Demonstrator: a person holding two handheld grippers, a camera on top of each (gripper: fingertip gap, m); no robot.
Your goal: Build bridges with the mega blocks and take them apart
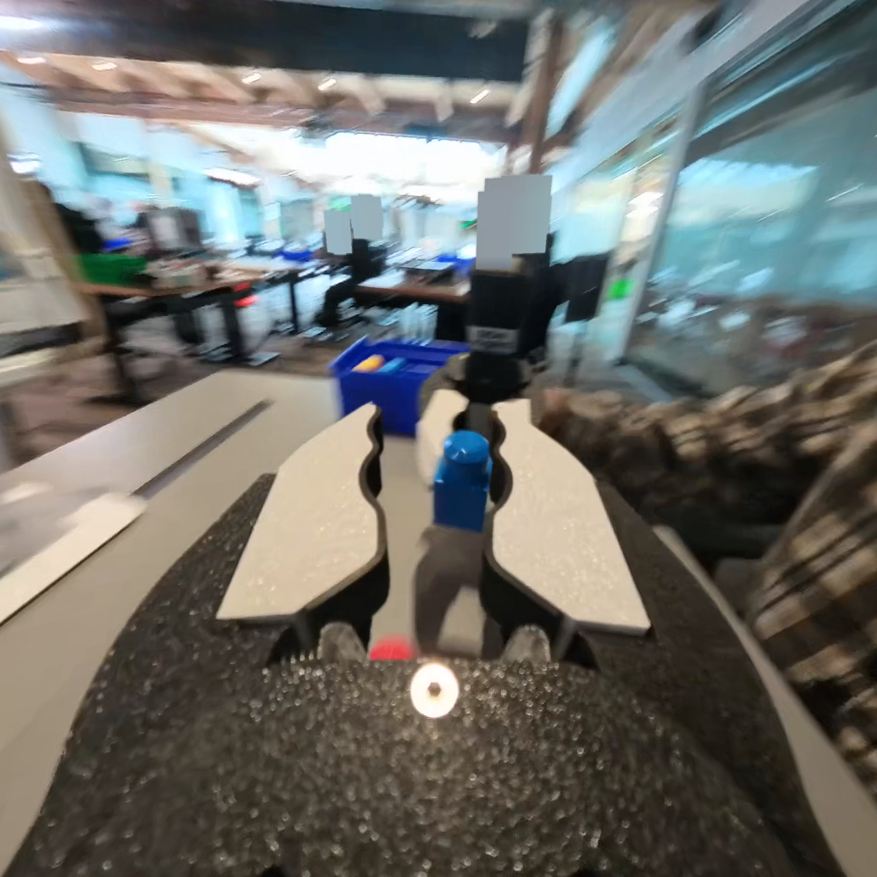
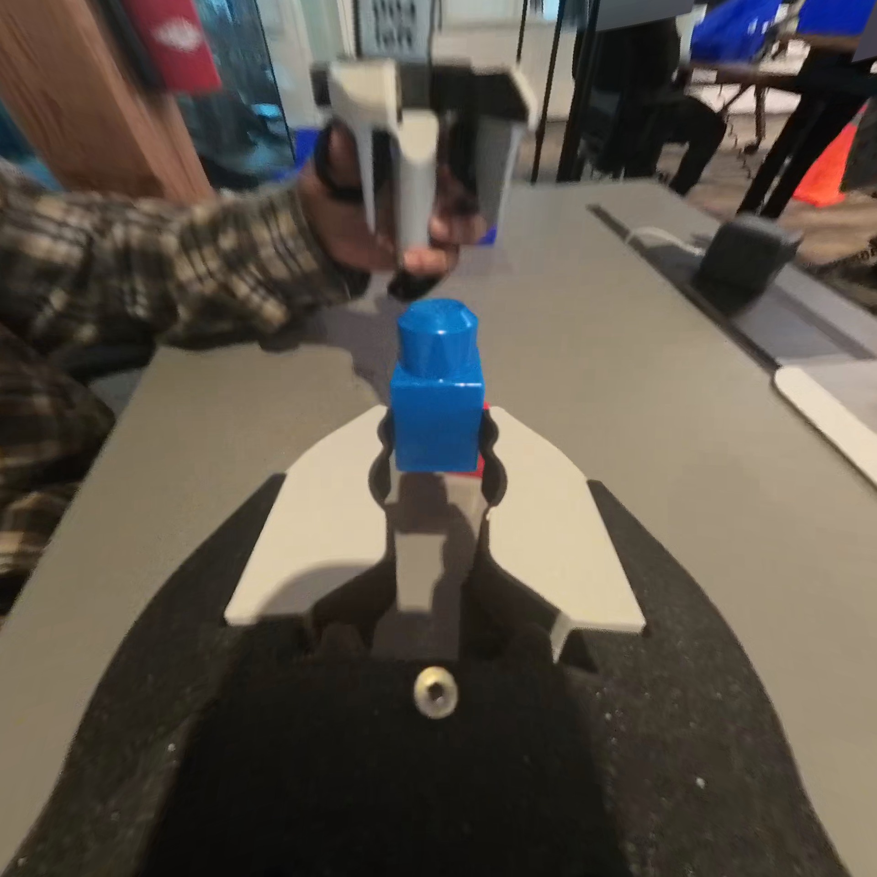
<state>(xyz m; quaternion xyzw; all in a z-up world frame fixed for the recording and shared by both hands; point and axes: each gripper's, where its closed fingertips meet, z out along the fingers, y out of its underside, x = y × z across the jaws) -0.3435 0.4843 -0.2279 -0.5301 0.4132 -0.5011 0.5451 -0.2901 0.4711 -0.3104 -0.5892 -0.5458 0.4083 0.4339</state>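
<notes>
My right gripper [image 2: 437,413] is shut on a blue single-stud mega block [image 2: 436,427], held upright over the grey table [image 2: 617,379]. A bit of red block [image 2: 482,462] shows just behind it. I cannot tell whether the blue block rests on the table. My left gripper [image 1: 439,417] is open and empty, and its view is blurred. The blue block [image 1: 462,489] shows ahead of the left gripper's fingers. In the right wrist view the left gripper [image 2: 451,232] hangs beyond the block in a hand, raised, with its fingers pointing down.
A blue bin [image 1: 389,394] holding blocks stands at the table's far edge. A dark grey box [image 2: 745,256] and a white strip [image 2: 825,417] lie at the right by a groove in the table. A plaid sleeve [image 2: 142,256] reaches across the left side. People and desks fill the room behind. My right fingertips sit around 10 cm from my left ones.
</notes>
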